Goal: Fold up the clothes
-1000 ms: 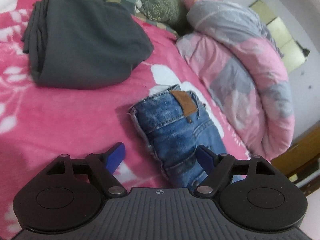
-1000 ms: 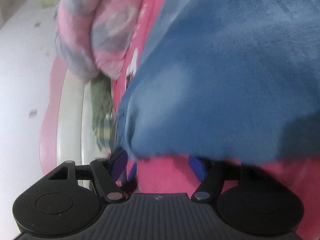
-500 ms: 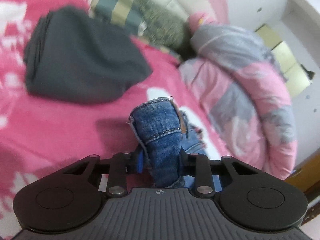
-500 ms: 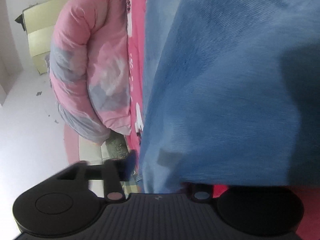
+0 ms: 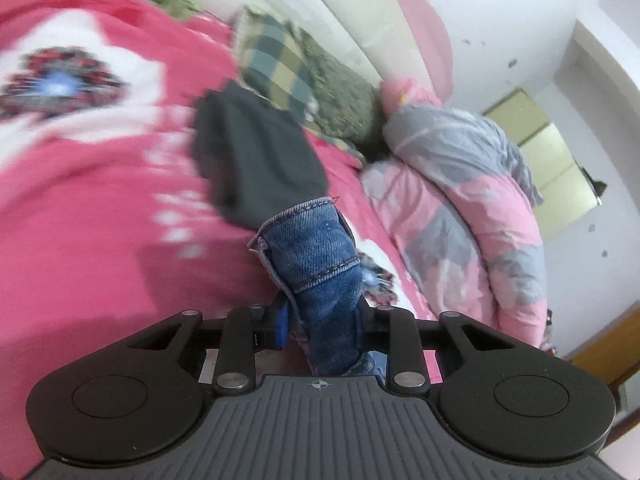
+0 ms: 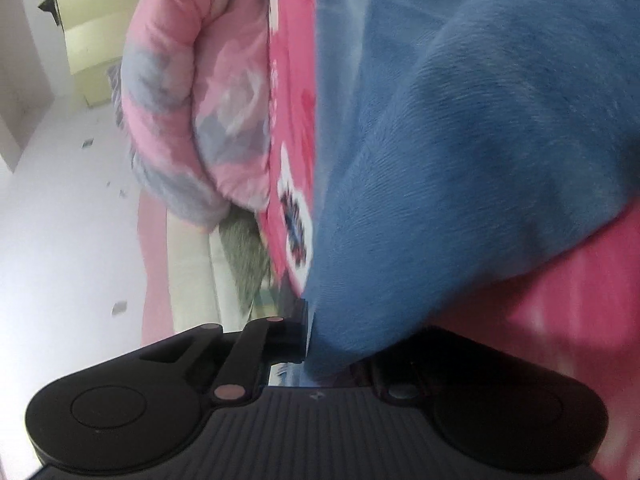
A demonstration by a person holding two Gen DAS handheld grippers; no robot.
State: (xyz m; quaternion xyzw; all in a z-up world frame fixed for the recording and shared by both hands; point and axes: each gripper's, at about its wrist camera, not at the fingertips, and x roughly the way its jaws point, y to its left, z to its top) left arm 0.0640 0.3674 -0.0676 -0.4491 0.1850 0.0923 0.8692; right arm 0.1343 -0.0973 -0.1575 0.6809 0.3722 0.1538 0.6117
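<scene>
Pink floral bedspread [image 5: 100, 208] fills the scene | dark folded garment [image 5: 256, 160] lies behind | jeans [image 5: 320, 264] raised off the bed, waistband end clamped in left gripper [image 5: 324, 328] | right gripper [image 6: 320, 344], jaws just closing, pinches denim | advice: lift both ends level, keep edges aligned.

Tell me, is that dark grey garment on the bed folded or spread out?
Folded: the dark grey garment lies as a compact, thick bundle on the pink bedspread.

pink bedspread [image 5: 100, 208]; rolled quilt [image 5: 472, 208]; checked pillow [image 5: 276, 64]
</scene>
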